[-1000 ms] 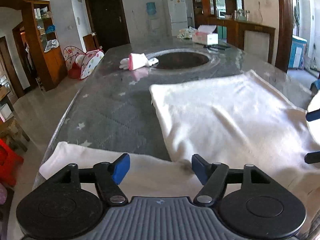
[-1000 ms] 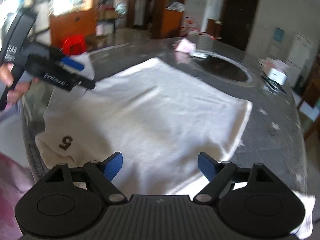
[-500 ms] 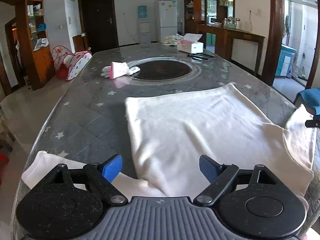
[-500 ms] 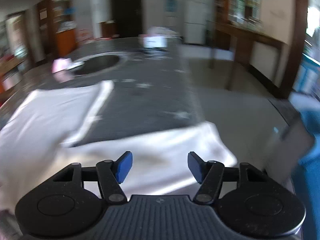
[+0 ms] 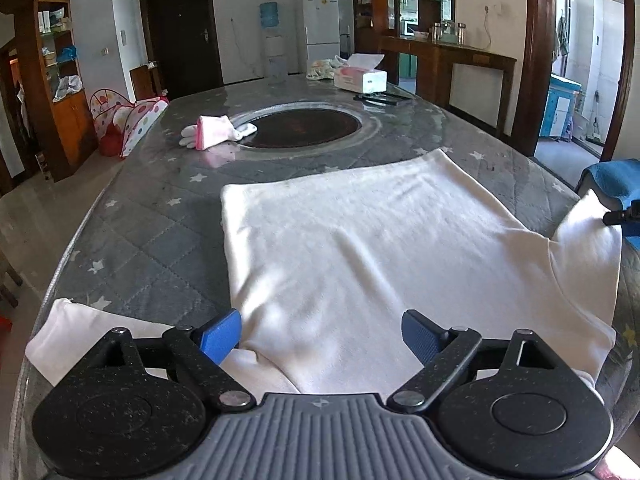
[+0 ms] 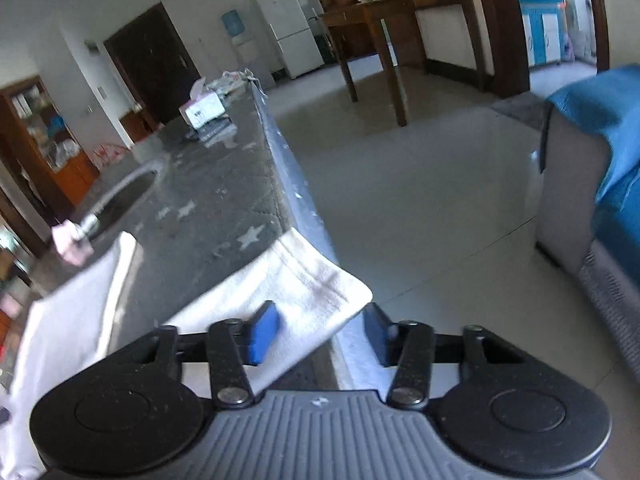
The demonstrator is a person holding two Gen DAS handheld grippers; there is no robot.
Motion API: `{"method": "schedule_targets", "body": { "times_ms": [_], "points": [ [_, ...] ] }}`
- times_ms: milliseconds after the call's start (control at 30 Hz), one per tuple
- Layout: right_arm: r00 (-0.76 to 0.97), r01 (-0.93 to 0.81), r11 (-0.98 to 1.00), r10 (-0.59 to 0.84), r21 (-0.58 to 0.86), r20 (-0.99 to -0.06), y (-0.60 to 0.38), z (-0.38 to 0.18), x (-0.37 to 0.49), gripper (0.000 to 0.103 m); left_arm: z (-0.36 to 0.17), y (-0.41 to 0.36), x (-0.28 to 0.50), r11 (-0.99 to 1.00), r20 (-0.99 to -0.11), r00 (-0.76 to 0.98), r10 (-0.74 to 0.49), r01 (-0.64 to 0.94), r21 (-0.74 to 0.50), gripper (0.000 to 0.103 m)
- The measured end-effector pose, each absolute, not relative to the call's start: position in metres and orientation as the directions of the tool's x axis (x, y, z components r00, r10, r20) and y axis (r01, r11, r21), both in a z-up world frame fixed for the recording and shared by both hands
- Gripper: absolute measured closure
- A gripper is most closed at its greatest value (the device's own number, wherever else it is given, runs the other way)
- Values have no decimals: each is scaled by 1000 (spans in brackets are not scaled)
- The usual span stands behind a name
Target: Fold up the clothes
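White shirt (image 5: pixel 372 248) lies flat, sleeve (image 6: pixel 304 284) seemingly between spread right fingers (image 6: pixel 262 338), left fingers (image 5: pixel 222 334) spread

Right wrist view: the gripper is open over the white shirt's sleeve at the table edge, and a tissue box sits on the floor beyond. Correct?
Not quite. In the right wrist view the tissue box sits on the table, not the floor. The right gripper is open over the shirt's sleeve at the table edge.

White walls, dark door (image 5: pixel 182 32), white fridge (image 5: pixel 320 20), wooden shelving (image 5: pixel 44 72) — pale, perhaps tiled floor (image 6: pixel 420 200), daylight at right
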State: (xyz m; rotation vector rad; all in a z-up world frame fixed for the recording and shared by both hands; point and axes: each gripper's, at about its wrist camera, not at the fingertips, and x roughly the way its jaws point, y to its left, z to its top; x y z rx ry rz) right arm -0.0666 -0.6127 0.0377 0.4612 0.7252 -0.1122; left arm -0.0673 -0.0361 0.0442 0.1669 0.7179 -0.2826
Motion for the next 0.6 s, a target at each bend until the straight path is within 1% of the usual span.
{"method": "schedule_targets", "body": {
  "times_ms": [33,100,167,200,333,467,600],
  "points": [
    [753,251,892,64,375,-654,-612,38,-66,72,44,-37,-68,948,-670,716,-198,313,54,14],
    [764,243,895,62,375,-642,-611,40,-67,86,44,-39,-69,948,-670,716,-198,315,56,14],
    [773,237,900,53,365,-632,-610,43,-69,91,45,-41,-70,945,-672,712,-204,322,55,14],
    [778,233,903,48,360,-626,-609,44,-70,97,45,-43,-71,943,-673,710,-207,327,55,13],
    [807,185,914,69,362,-586,-601,60,-77,97,44,-53,-74,931,-677,699,-230,361,57,12],
    [836,83,926,136,367,-531,-583,87,-82,97,45,-67,-80,910,-675,688,-268,411,57,10],
    [849,-49,928,234,370,-474,-557,118,-81,97,44,-78,-85,890,-672,678,-296,452,63,9]
  ]
}}
